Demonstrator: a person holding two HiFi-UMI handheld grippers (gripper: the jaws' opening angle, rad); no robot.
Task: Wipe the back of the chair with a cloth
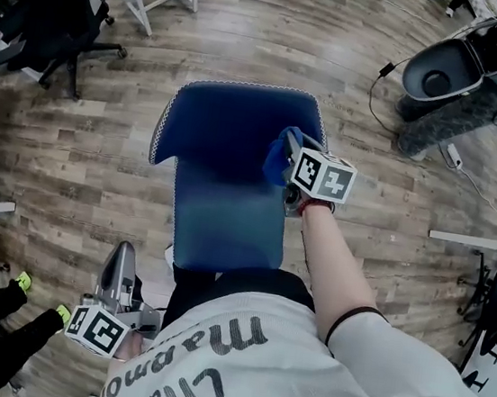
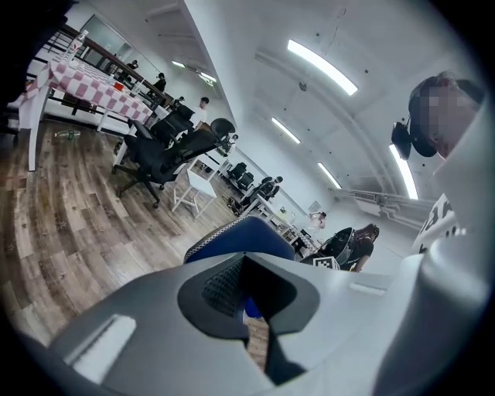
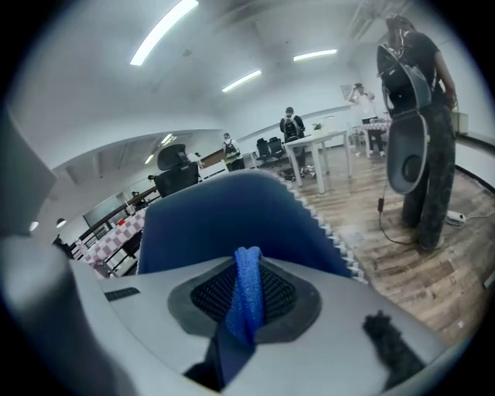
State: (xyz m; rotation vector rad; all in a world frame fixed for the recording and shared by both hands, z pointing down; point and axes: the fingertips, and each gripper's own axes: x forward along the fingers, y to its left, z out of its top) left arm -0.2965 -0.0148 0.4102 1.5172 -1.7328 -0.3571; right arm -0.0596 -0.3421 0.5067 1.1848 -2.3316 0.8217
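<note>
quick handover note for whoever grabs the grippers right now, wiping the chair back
Left gripper: jaws together on nothing, held low at the person's left side, away from the chair.
Right gripper: jaws shut on the blue cloth, arm stretched out over the chair.
Blue chair: stands on the wood floor right in front of the person. The cloth is at the right edge of its upholstery in the head view.
Done: cloth picked up and brought to the chair.
Left: wipe across the back. The pictures do not show how much is already wiped, so cover the whole surface.
</note>
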